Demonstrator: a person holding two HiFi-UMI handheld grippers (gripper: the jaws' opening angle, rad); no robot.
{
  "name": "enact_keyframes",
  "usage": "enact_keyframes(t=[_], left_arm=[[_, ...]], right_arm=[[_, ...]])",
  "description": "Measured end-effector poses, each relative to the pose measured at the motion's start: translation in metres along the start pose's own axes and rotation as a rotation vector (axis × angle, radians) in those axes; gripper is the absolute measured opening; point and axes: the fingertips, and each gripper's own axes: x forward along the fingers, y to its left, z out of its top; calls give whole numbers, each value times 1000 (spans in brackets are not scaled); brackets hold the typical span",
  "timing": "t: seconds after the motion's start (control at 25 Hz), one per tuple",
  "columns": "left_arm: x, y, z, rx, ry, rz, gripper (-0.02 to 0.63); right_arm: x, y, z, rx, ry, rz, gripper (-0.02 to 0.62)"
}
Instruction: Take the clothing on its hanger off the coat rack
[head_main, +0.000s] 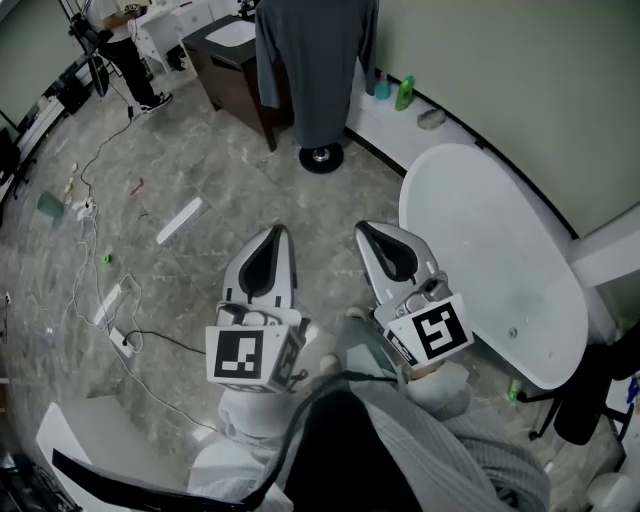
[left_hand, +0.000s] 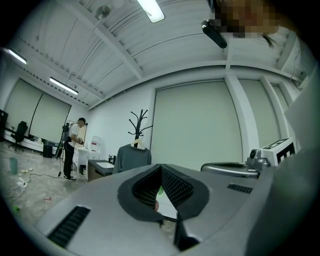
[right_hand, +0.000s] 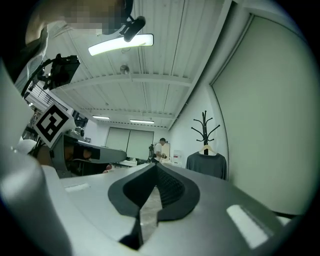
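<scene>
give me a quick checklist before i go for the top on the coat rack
1. Gray top hanging on the coat rack: ok.
2. How its hanger hooks on: cannot tell, too small.
3. Left hand-held gripper open to grasp: not ok, shut and empty.
4. Right hand-held gripper open: not ok, shut and empty.
5. Rack within reach: not ok, it stands well across the floor.
6. Way ahead: probably ok; cables lie to the left, white table to the right.
</scene>
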Motion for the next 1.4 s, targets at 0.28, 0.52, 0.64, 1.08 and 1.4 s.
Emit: enact_keyframes(t=[0.28, 0.52, 0.64, 1.08, 1.4], left_arm=[[89, 40, -15, -7, 18, -57, 5], [218, 93, 8, 16, -13, -57, 5], [289, 122, 33, 24, -43, -25, 5], [482, 178, 46, 55, -33, 3, 5], [617, 229, 43, 76, -86, -93, 5]], right_arm=[[78, -50, -30, -24, 25, -23, 2], [188, -144, -27, -33, 17, -31, 2], [246, -195, -16, -53, -11, -13, 2], [378, -337, -42, -47, 6, -21, 2], [471, -435, -71, -75, 18, -138, 2]])
